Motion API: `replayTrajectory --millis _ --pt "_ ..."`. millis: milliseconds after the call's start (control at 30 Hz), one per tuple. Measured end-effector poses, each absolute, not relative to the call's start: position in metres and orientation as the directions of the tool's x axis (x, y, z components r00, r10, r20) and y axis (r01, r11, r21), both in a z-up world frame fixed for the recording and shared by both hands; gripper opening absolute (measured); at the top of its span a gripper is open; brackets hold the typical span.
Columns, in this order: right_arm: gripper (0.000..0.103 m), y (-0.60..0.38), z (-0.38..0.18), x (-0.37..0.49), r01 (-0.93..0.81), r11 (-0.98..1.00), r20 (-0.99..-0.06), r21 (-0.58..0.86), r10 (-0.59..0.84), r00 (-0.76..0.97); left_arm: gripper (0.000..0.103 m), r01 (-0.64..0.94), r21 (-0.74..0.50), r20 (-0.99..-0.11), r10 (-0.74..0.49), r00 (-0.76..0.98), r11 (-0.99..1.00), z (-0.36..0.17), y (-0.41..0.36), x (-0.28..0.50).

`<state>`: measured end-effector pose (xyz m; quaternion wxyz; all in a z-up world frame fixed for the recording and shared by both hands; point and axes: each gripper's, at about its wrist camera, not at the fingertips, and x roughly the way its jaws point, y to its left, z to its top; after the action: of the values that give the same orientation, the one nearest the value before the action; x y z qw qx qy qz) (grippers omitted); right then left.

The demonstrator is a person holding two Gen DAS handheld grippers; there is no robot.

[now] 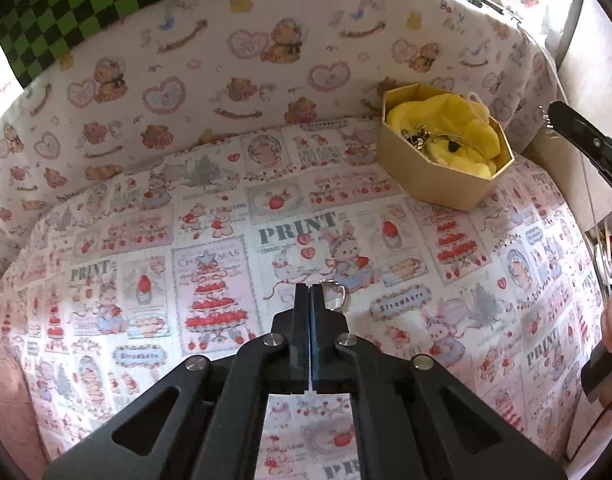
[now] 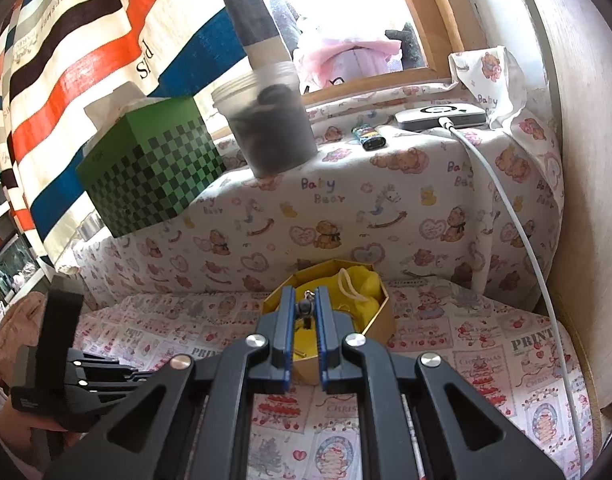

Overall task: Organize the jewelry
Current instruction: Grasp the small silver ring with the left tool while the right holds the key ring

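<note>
A tan octagonal box [image 1: 438,172] lined with yellow cloth [image 1: 446,124] stands at the back right of the patterned surface and holds several small jewelry pieces [image 1: 422,138]. My left gripper [image 1: 309,289] is shut low over the cloth, pinching a clear ring [image 1: 337,299] that shows beside its right fingertip. In the right wrist view, my right gripper [image 2: 306,292] hovers just above the near side of the box [image 2: 380,320], jaws slightly apart, with a small dark charm [image 2: 306,310] between the fingers; I cannot tell whether it is gripped. The right gripper also shows at the right edge of the left wrist view [image 1: 586,144].
A bear-print padded wall [image 1: 225,80] rises behind the surface. On its ledge stand a green checkered box [image 2: 149,168], a plastic jar [image 2: 269,120], a lighter [image 2: 369,136] and a white device [image 2: 442,116] with a cable [image 2: 518,232] hanging down the right side.
</note>
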<state>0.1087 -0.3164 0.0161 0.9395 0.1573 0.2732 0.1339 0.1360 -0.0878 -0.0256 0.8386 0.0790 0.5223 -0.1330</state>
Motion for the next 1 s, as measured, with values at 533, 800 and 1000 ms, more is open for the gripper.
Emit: replayTrajectory --millis 533,800,1000 --pt "0.009 -0.317 0.016 0.108 -0.163 0.915 -0.470 0.368 0.334 0.817 0.020 0.328 0.016 -0.909 -0.122 0.397 0.945 -0.043 -0.109 0.134" --pt "0.009 -0.321 0.018 0.107 -0.157 0.912 -0.463 0.379 0.333 0.822 0.020 0.324 0.019 -0.908 -0.119 0.401 0.946 -0.045 -0.111 0.140" --pt "0.009 -0.323 0.018 0.105 -0.172 0.904 -0.444 0.392 0.349 0.825 0.020 0.333 -0.020 -0.880 -0.174 0.442 0.943 -0.013 -0.100 0.125"
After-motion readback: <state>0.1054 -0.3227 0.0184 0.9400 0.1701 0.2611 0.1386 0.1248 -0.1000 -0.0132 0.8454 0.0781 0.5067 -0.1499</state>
